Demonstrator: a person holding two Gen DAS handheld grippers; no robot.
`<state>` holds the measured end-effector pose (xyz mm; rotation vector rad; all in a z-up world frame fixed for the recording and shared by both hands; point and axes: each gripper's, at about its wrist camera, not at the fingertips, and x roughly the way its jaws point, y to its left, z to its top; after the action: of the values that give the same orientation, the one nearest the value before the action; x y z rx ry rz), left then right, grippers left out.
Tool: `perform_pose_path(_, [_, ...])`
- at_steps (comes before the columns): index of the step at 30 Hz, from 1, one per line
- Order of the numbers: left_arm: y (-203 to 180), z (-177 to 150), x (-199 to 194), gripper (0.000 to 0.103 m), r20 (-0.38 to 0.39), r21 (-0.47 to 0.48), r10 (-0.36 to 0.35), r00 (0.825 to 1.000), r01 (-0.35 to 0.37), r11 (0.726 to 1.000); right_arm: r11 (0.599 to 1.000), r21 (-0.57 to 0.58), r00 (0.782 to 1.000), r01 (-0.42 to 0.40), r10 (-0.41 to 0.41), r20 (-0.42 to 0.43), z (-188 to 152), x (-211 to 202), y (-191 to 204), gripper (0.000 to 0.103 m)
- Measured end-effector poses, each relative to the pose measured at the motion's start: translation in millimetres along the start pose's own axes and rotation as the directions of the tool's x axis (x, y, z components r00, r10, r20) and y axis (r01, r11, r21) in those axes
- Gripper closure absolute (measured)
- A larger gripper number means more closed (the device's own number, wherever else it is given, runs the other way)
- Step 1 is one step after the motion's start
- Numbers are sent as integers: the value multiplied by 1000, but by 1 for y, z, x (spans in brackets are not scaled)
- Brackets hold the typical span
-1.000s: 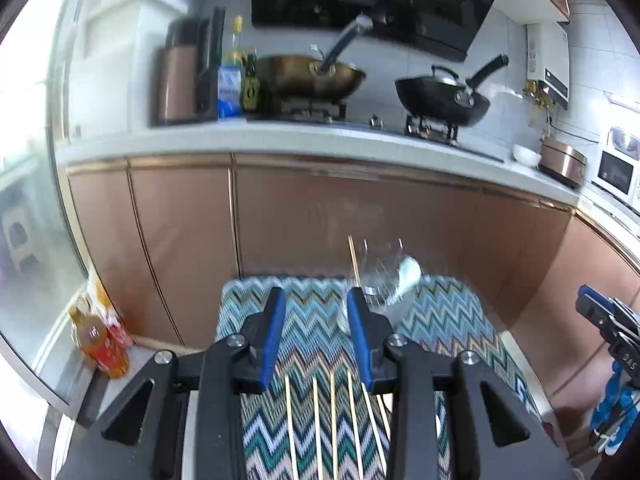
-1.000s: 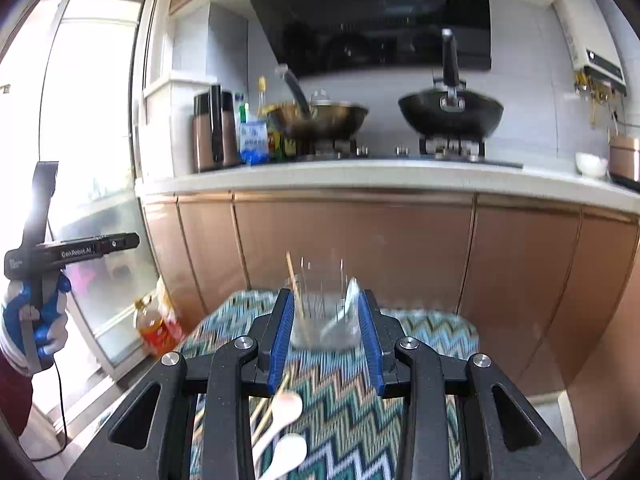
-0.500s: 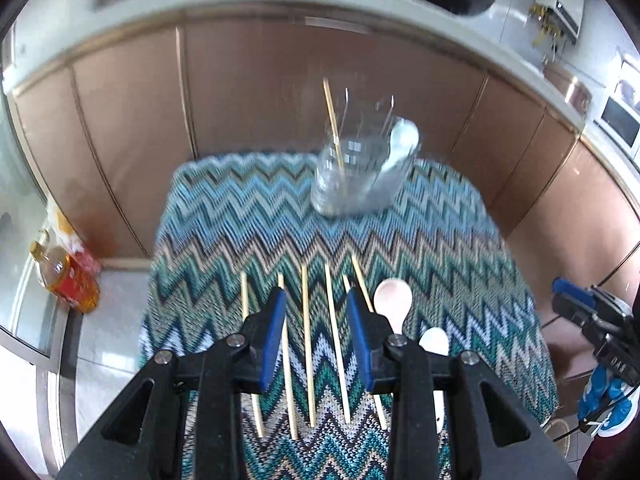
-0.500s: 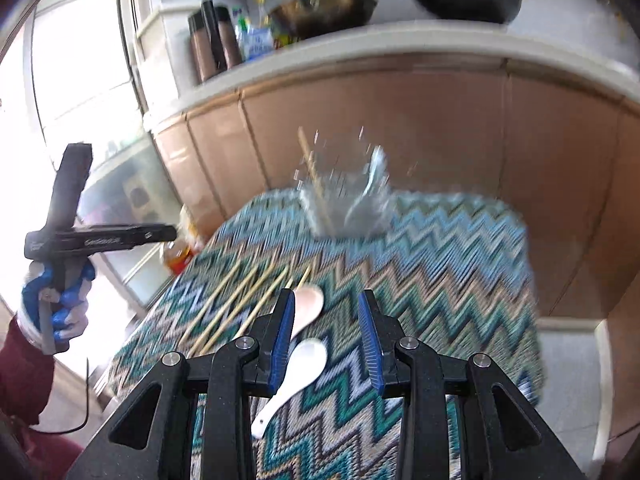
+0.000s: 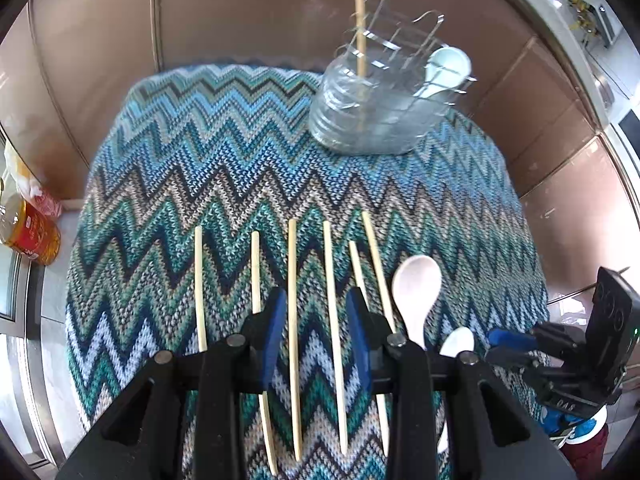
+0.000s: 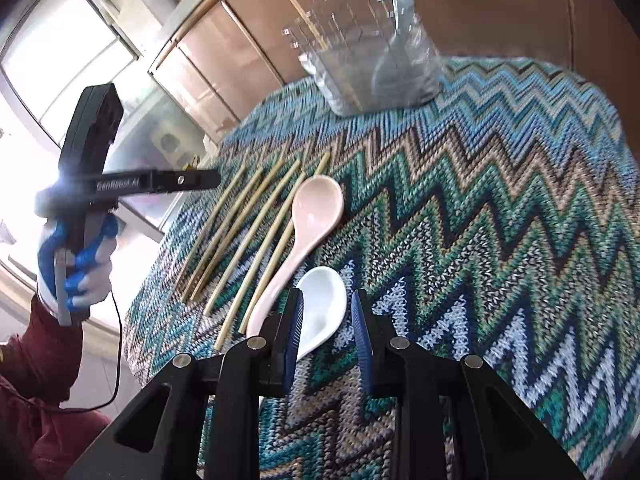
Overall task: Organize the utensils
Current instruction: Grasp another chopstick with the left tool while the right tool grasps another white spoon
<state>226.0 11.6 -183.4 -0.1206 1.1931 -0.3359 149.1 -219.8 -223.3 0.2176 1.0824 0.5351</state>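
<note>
Several wooden chopsticks (image 5: 293,320) lie side by side on the zigzag cloth (image 5: 240,168), also in the right wrist view (image 6: 248,232). A pink spoon (image 5: 416,288) (image 6: 312,220) and a white spoon (image 5: 456,342) (image 6: 320,304) lie right of them. A clear holder (image 5: 376,120) (image 6: 372,68) at the far edge holds one chopstick (image 5: 360,32) and a white spoon (image 5: 444,68). My left gripper (image 5: 316,316) is open above two middle chopsticks. My right gripper (image 6: 326,320) is open over the white spoon's bowl.
Brown cabinet doors (image 5: 240,12) stand behind the small table. An oil bottle (image 5: 28,232) sits on the floor at the left. The table edges drop off on all sides.
Both grippers have tilted down and lowered toward the cloth. The left now hovers over the chopsticks and the right over the white spoon. Both stay open and empty.
</note>
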Motion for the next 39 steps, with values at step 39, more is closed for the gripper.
perform_pose_path(39, [3,29,76,98,-154,-25,27,988,-31,999,994,-76,977,-81,64,-204,25,42,-6,98])
